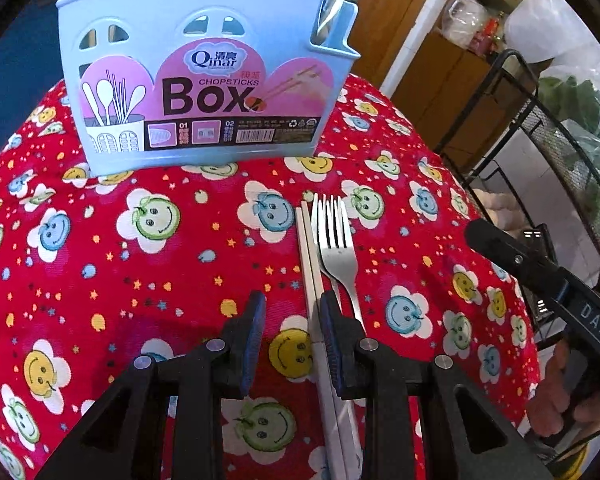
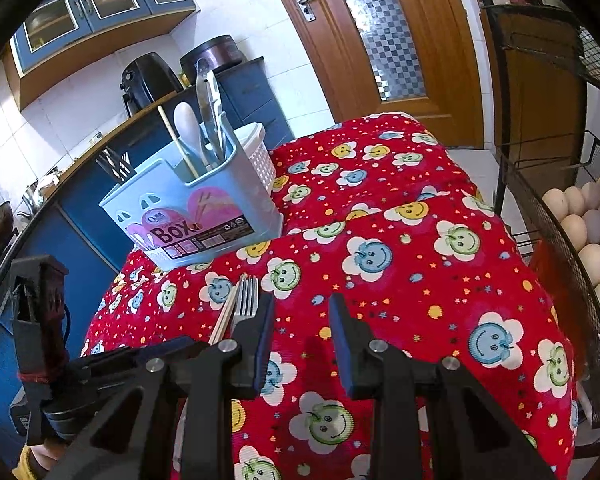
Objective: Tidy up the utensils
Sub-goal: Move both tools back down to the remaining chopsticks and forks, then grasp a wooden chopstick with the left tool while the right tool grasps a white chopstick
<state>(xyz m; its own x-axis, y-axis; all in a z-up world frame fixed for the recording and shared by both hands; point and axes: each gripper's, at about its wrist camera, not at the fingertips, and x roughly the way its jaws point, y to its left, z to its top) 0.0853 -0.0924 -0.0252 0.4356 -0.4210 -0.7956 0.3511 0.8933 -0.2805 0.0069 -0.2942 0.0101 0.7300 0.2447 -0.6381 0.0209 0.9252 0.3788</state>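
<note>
A light blue chopsticks box (image 1: pixel 204 80) stands at the far side of the red smiley-print cloth (image 1: pixel 140 264); it also shows in the right wrist view (image 2: pixel 196 216), holding a white spoon (image 2: pixel 186 120), metal utensils and a chopstick. A pair of pale chopsticks (image 1: pixel 310 264) and a steel fork (image 1: pixel 336 248) lie side by side on the cloth. My left gripper (image 1: pixel 292 312) is open just above the cloth, its right finger over the chopsticks and fork handle. My right gripper (image 2: pixel 300 312) is open and empty, right of the fork (image 2: pixel 246 296) and chopsticks (image 2: pixel 225 316).
A black wire rack (image 2: pixel 540 184) with eggs (image 2: pixel 592 256) stands right of the table. A wooden door (image 2: pixel 380 32) and blue kitchen cabinets (image 2: pixel 80 208) are behind. The right gripper's body shows at the right of the left wrist view (image 1: pixel 540 276).
</note>
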